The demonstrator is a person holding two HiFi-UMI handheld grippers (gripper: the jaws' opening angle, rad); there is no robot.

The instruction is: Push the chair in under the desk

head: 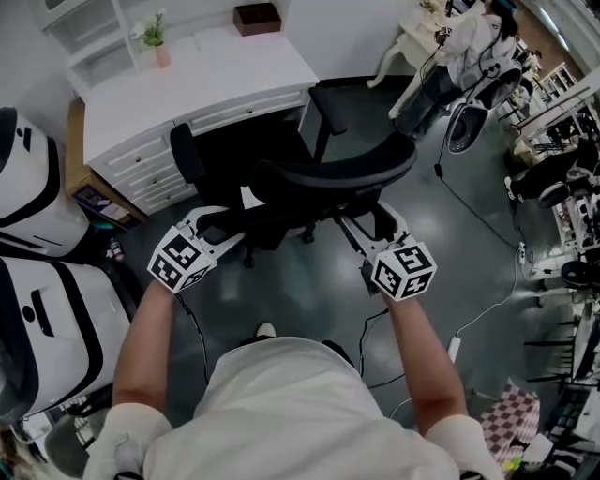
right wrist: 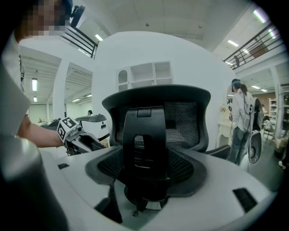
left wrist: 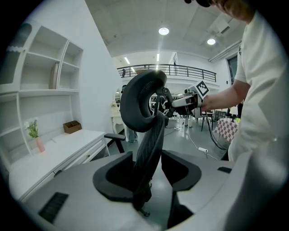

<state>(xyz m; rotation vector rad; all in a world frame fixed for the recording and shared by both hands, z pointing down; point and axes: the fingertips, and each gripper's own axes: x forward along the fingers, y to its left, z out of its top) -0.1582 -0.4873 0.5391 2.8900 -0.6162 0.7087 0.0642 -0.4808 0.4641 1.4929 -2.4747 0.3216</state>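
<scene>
Person's shirt hides much floor; seat of chair is indistinct.

chair's seat and wheels are mostly hidden under its own backrest in the head view, so can't tell how far it's under the bench, and the small box there is too tiny to see into
</scene>
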